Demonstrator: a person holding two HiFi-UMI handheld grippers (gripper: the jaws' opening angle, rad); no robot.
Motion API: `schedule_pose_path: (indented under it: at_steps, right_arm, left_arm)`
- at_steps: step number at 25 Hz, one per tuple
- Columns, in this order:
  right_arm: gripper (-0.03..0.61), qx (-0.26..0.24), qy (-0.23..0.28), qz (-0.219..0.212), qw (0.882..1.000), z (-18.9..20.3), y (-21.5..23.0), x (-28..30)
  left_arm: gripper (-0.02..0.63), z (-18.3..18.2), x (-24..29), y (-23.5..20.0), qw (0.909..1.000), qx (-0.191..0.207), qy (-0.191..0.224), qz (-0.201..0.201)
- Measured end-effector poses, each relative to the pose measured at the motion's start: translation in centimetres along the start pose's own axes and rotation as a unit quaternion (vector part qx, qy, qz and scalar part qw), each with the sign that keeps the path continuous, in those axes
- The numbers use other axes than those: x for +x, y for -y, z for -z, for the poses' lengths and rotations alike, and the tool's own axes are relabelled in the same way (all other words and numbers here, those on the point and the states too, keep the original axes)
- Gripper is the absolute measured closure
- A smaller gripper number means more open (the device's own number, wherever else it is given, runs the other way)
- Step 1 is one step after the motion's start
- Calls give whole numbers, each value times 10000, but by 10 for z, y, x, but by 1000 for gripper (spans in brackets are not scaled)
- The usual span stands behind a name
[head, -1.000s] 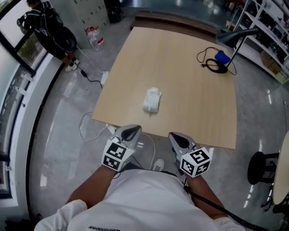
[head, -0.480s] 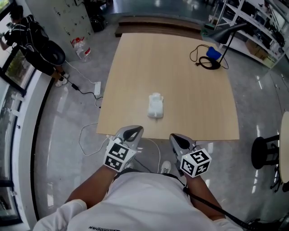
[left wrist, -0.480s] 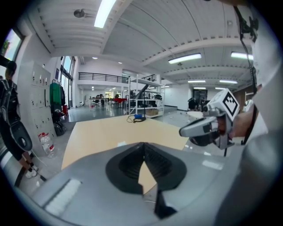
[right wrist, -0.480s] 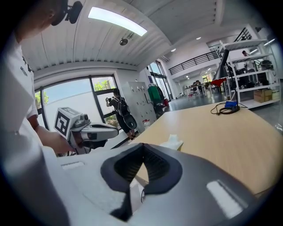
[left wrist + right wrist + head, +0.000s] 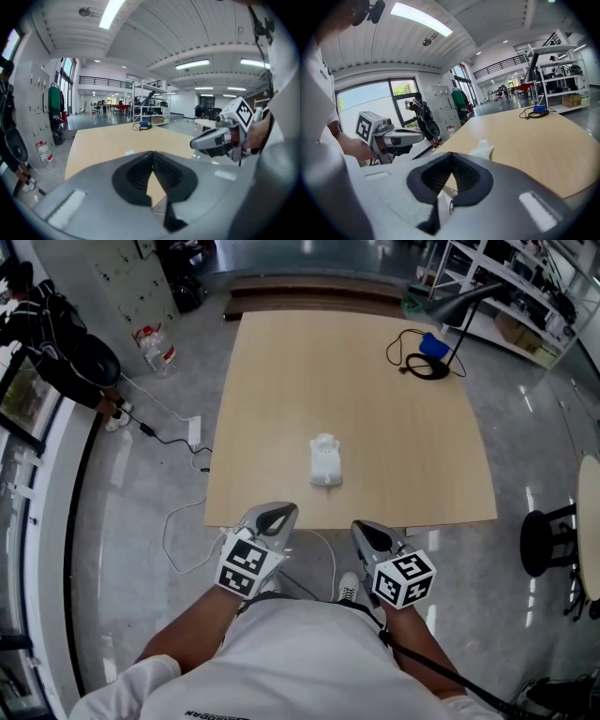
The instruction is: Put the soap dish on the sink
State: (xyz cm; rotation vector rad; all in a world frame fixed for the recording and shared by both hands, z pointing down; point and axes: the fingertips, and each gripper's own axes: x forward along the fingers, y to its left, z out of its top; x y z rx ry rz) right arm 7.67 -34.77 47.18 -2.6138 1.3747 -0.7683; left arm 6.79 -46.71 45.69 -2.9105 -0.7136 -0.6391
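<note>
Seen from the head, the small white plastic object point(image 5: 324, 461) lies alone on the pale wooden square table point(image 5: 394, 427), near its six o'clock edge. It is too small to tell soap dish from sink. Both grippers hang off the table at six o'clock from it. The left gripper point(image 5: 274, 514) is clenched with nothing between its pads, and the right gripper point(image 5: 368, 531) is likewise clenched and empty. At the table's one o'clock corner stand a black desk lamp point(image 5: 459, 306) and a blue item point(image 5: 433, 343). A black round stool point(image 5: 544, 545) stands on the floor at three o'clock.
</note>
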Motion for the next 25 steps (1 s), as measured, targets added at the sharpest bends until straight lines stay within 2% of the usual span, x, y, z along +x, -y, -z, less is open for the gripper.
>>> schedule_pose_path:
  at_steps: [10, 15, 25]
  right_arm:
    - [577, -84, -103, -34, 9999, -3, 3, 3]
    - [577, -134, -140, -75, 9998, -4, 4, 7]
    - [577, -218, -168, -116, 9996, -8, 7, 8]
  left_arm:
    - [606, -12, 2, -1, 9999, 20, 114, -55]
    - [606, -2, 4, -1, 10000, -1, 7, 2]
    - [606, -9, 5, 0, 10000, 48, 72, 15]
